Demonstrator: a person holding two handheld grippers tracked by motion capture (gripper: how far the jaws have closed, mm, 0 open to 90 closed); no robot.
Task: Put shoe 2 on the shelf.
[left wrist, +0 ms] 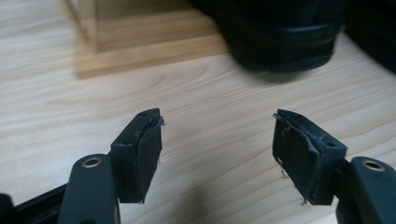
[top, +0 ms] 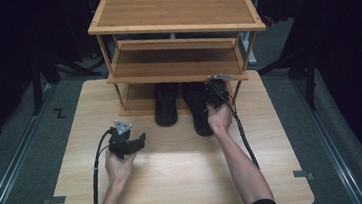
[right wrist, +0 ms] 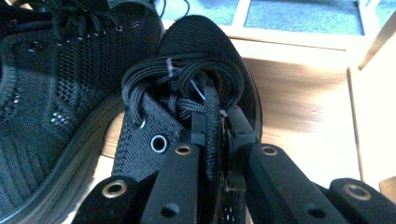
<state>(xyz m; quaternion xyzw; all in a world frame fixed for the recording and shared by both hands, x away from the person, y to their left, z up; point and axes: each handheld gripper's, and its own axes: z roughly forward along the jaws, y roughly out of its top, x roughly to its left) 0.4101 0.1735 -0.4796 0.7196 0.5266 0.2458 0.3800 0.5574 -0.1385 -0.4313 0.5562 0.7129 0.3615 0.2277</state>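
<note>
Two black shoes sit side by side at the far middle of the table (top: 186, 182), with their toes tucked under the bottom shelf of the wooden shoe rack (top: 175, 37). The right shoe (top: 200, 107) is the one being worked on. Its long side runs from the near edge of the table toward the far edge, toe first into the rack, and its heel sticks out toward the person.

The right gripper (top: 217, 94) is right on top of this shoe. Its jaws are squeezed tight on the top edge of the shoe, by the tongue and the bunched laces (right wrist: 187, 77). So the right hand (top: 219, 117) is the near one, and it has the shoe.

The left shoe (top: 166, 106) stands just beside it, close but let go.

The left gripper (top: 135, 140) is back from the shoes, near the middle of the table on the left side. Its jaws stand wide apart with nothing between them, just bare wood under them. The left shoe lies ahead of it, toward the far edge.

The bottom shelf holds the front parts of both shoes. The middle shelf and the top shelf look bare.

I think the right shoe needs a push straight in, toward the far edge.
</note>
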